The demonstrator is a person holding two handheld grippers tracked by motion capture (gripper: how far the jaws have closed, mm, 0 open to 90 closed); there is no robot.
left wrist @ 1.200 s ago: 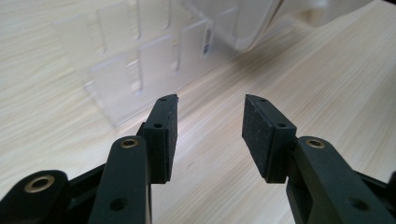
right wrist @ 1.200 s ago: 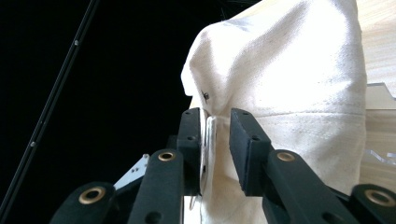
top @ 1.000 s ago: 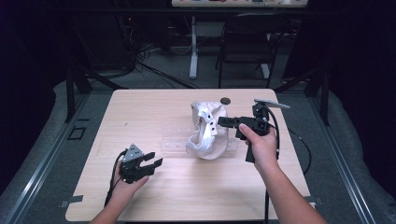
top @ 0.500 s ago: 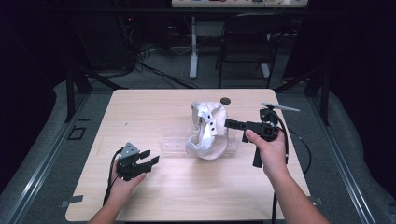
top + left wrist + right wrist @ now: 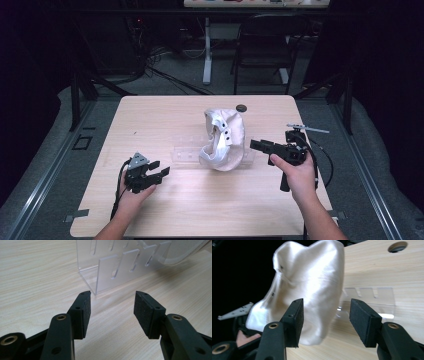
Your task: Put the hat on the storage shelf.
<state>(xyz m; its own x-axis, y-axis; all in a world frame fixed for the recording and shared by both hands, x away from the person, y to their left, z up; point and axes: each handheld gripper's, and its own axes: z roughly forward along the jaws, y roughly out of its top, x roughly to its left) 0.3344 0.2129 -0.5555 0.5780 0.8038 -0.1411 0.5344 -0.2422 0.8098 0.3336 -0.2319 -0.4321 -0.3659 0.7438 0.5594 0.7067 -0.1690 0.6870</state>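
- Your right gripper (image 5: 257, 145) has just been opening up. The jaws stand wide with nothing pinched between them, so the white cap (image 5: 223, 140) is on its own now, draped over the clear plastic rack (image 5: 187, 152) mid-table, at about 9 o'clock from that gripper.
- The cap looks floppy and sits tall and a bit lopsided on the rack. If you swing the right gripper back in at that height, you could clip the fabric and drag it off the rack or tip the whole thing, since the rack looks light.
- In the right gripper view, the cap (image 5: 307, 290) already overlaps the line of the left-hand pad (image 5: 295, 320). Closing now might snag a loose fold rather than a proper hold, and it'd slip.
- Your left gripper (image 5: 161, 173) is released too, jaws apart and empty, low at the table's 7 o'clock. In the left gripper view, the rack's corner (image 5: 87, 277) sits just ahead of the pads. Push forward and you'd likely shove the rack along the wooden table (image 5: 150, 120), taking the cap with it.
- There's a small dark hole (image 5: 241, 107) in the tabletop at 12 o'clock from the cap. Probably harmless, but a gripper tip could catch there.
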